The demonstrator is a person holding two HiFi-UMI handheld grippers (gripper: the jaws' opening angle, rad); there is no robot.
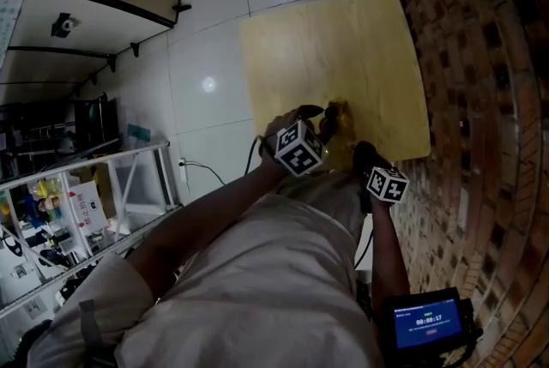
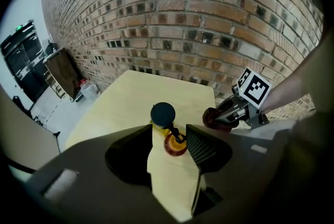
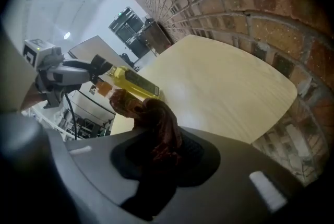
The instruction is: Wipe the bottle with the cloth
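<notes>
A pale wooden table (image 1: 343,40) stands on a white tiled floor (image 1: 214,32), with a brick wall (image 1: 480,57) along its right side. The bottle (image 2: 163,112) stands on the table close to the near edge, about midway along it. It is yellow with a black cap (image 2: 163,111), and an orange-red round part (image 2: 176,146) sits by its neck.

The left gripper (image 2: 170,129) points steeply down at the bottle. Its jaws stand apart with the bottle's top between their tips. The pads seem not to press on it, though the steep view leaves that uncertain.

The right gripper (image 3: 164,144) is clamped on the cloth (image 3: 151,116), a dark red-brown bunch that sticks out past the jaw tips. In the left gripper view this gripper and its cloth are just right of the bottle, with a strip of bare table between them. In the right gripper view the cloth's end overlaps the bottle's lower body, so contact cannot be judged there.

In the head view both grippers meet at the table's near edge, the left one to the left of the bottle and the right one nearer and further right. A small lit screen (image 1: 425,322) shows low by the right arm.
</notes>
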